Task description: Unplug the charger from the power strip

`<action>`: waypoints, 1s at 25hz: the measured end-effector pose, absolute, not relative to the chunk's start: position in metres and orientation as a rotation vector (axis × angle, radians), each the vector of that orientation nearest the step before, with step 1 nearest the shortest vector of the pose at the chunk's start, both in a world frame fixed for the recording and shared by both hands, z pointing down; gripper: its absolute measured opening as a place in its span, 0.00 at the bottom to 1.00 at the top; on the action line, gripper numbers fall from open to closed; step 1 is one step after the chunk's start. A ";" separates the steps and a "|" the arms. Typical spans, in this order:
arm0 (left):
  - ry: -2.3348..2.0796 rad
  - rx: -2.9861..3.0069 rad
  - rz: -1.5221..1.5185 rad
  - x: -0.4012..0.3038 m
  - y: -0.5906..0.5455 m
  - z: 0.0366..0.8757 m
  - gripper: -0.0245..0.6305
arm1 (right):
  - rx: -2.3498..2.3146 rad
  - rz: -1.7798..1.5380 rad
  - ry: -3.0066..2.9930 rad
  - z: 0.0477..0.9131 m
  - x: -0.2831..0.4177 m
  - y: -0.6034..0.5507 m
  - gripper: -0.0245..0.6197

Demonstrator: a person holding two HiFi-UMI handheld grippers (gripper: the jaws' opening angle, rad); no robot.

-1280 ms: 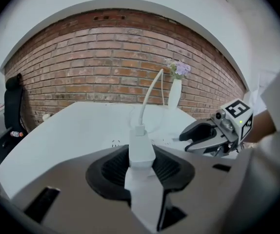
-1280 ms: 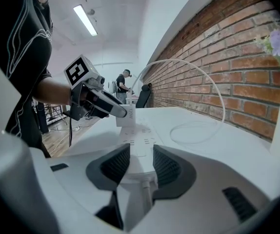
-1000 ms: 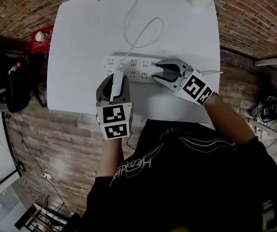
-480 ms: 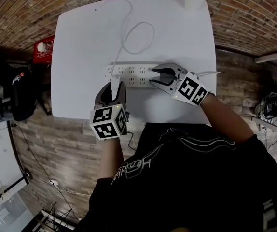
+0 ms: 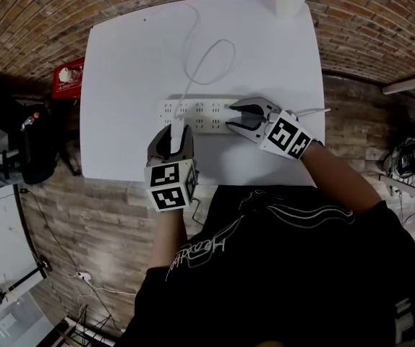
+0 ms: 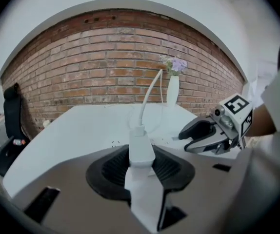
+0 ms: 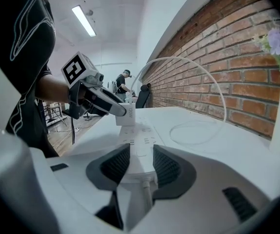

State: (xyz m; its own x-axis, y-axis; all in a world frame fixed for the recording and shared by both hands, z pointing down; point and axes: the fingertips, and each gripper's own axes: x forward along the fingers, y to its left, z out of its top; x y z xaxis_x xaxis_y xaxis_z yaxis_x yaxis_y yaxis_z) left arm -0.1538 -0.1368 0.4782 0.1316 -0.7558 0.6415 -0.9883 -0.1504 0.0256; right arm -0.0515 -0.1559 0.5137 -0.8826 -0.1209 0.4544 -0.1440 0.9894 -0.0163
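White boxy plastic charger (image 6: 141, 150) squeezed in my left gripper (image 5: 171, 130), right gripper (image 5: 230, 116) clamping the long white power strip (image 5: 197, 112) toward the bench's (image 5: 121, 63) front edge. Mid-unplug I reckon. Next: pull straight off.

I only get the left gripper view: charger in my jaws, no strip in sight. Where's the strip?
Observer: Head view shows the strip lying across the table, just beyond the charger in the left gripper.
Operator: Is anything holding it?
Observer: Yes. In the right gripper view, the right gripper has its jaws clamped on the strip's end, where its cord leaves.
Operator: Which end is that?
Observer: In the head view it is the strip's right end. The charger is by the left end.
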 end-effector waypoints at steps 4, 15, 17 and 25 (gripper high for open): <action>-1.640 1.922 0.597 -0.160 -0.136 0.482 0.25 | 0.180 0.071 -2.659 0.515 -0.053 -0.156 0.24; -1.636 1.927 0.573 -0.159 -0.137 0.480 0.25 | 0.189 0.077 -2.658 0.515 -0.051 -0.156 0.24; -1.675 1.963 0.650 -0.158 -0.138 0.476 0.25 | 0.193 0.082 -2.661 0.515 -0.052 -0.157 0.24; -1.653 1.990 0.639 -0.155 -0.142 0.469 0.25 | 0.209 0.107 -2.671 0.513 -0.051 -0.158 0.24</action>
State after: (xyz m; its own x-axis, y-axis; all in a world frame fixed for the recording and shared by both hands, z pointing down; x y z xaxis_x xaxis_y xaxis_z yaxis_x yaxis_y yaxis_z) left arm -0.1548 -0.1417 0.4694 0.1650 -0.7647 0.6229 -0.9848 -0.1620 0.0620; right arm -0.0506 -0.1581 0.5129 -0.8846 -0.1292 0.4481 -0.1647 0.9855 -0.0409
